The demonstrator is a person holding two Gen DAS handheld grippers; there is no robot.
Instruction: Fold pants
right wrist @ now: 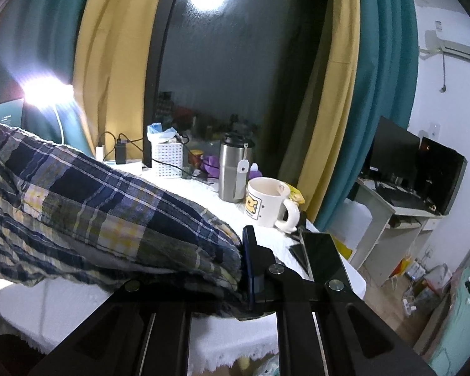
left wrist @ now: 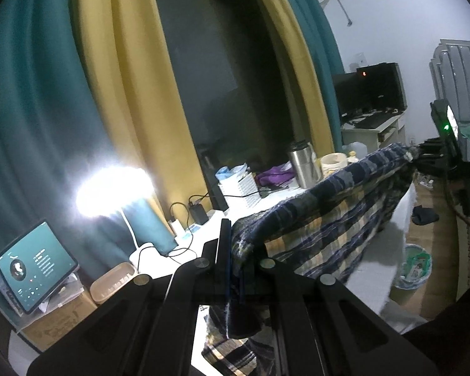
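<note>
- Above the white-covered table [right wrist: 78, 300], I am holding the plaid pants [left wrist: 322, 222] stretched in the air between my two grippers.
- My left gripper [left wrist: 232, 257] is pinching one end of the pants, fingers pressed together on the bunched cloth, with a fold drooping below them.
- My right gripper [right wrist: 247, 269] is clamping the other end, fingers nearly together with the stacked plaid layers squeezed between.
- Left wrist view is showing the pants running up and to the right toward my right gripper [left wrist: 435, 153], which is holding the far end near the frame edge.
- Right wrist view is showing the pants [right wrist: 87, 206] sagging off to the left, hanging just over the table, touching or not I cannot tell.
- Behind the pants, a white mug [right wrist: 266, 202] and a steel tumbler [right wrist: 233, 172] are standing near each other on the table.
- A white basket [right wrist: 169, 159] is sitting farther back, beside cables and a charger.
- A dark phone [right wrist: 324, 260] is lying on the table just right of my right gripper.
- A lit lamp [left wrist: 116, 188] is glaring at the left, with a tablet [left wrist: 36, 269] propped near it.
</note>
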